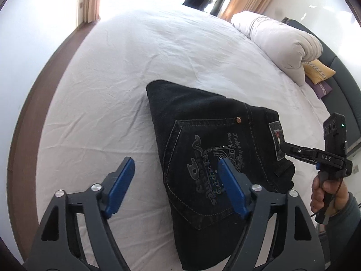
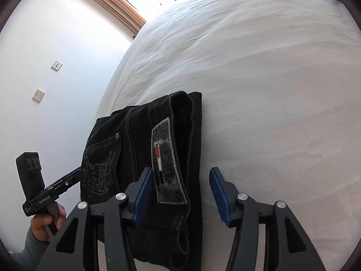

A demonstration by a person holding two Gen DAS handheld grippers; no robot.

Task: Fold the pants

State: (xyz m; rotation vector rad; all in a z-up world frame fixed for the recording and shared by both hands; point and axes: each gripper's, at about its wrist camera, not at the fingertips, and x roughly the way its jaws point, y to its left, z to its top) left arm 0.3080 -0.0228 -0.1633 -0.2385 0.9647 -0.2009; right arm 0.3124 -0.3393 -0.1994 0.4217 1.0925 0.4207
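Black jeans [image 1: 203, 149], folded into a compact stack, lie on the white bed [image 1: 158, 52] with the embroidered back pocket [image 1: 207, 169] facing up. My left gripper [image 1: 176, 160] is open: one blue finger hovers over the pocket, the other over the sheet beside the stack's edge. In the right wrist view, the jeans [image 2: 135, 140] show their waistband patch [image 2: 167, 160]. The right gripper [image 2: 180, 169] is open, straddling the waistband, and its pads stand clear of the cloth. Each gripper shows in the other view: the right gripper [image 1: 283, 146] at the patch, the left gripper [image 2: 79, 170] at the pocket.
A rolled white duvet [image 1: 277, 43] lies at the bed's far right, with a yellow pillow [image 1: 318, 72] and a purple pillow [image 1: 320, 88] beside it. Wooden floor [image 1: 24, 122] runs along the left of the bed. A white wall with sockets [image 2: 38, 94] stands close by.
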